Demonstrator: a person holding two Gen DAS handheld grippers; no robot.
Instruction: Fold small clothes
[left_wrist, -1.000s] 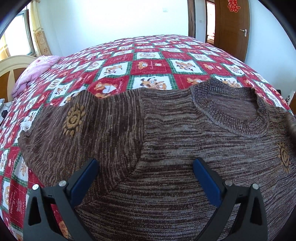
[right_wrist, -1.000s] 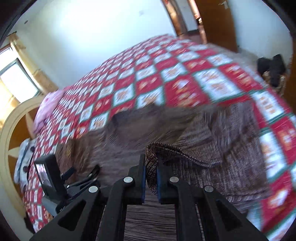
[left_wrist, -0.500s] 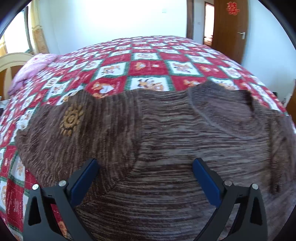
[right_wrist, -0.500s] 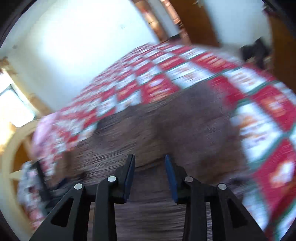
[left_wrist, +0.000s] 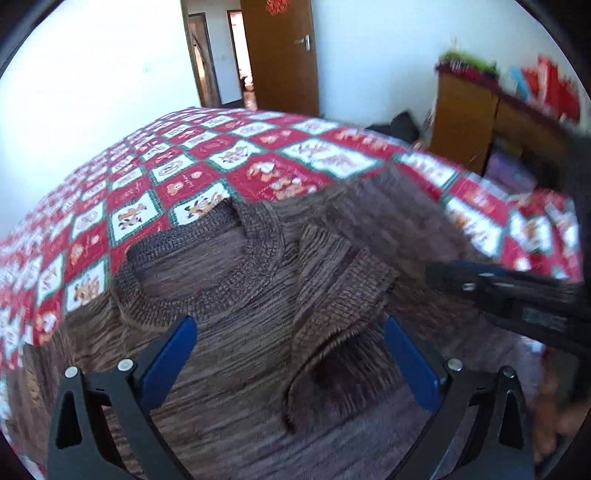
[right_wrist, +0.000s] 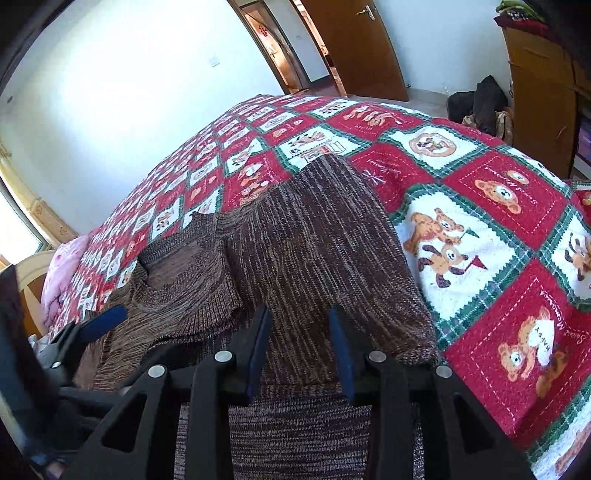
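A brown knitted sweater (left_wrist: 229, 325) lies on the bed, neck hole away from me; it also shows in the right wrist view (right_wrist: 314, 240). One sleeve (left_wrist: 340, 295) is folded inward over the chest, cuff toward me. My left gripper (left_wrist: 290, 354) is open, hovering just above the chest, the cuff between its blue pads. My right gripper (right_wrist: 301, 343) is open and empty, just above the folded shoulder. The right gripper (left_wrist: 517, 291) shows at the right of the left wrist view. The left gripper's finger (right_wrist: 99, 321) shows at the left of the right wrist view.
The bed carries a red, white and green patchwork quilt with bears (right_wrist: 498, 229). A wooden cabinet (left_wrist: 487, 122) stands right of the bed, dark bags (right_wrist: 480, 103) on the floor beside it. A brown door (left_wrist: 280, 55) is behind. A pink pillow (right_wrist: 62, 269) lies at the far left.
My right gripper let go of the sleeve, opened and drew back; the sleeve now lies folded across the chest. My left gripper has swung right toward the collar and stays open.
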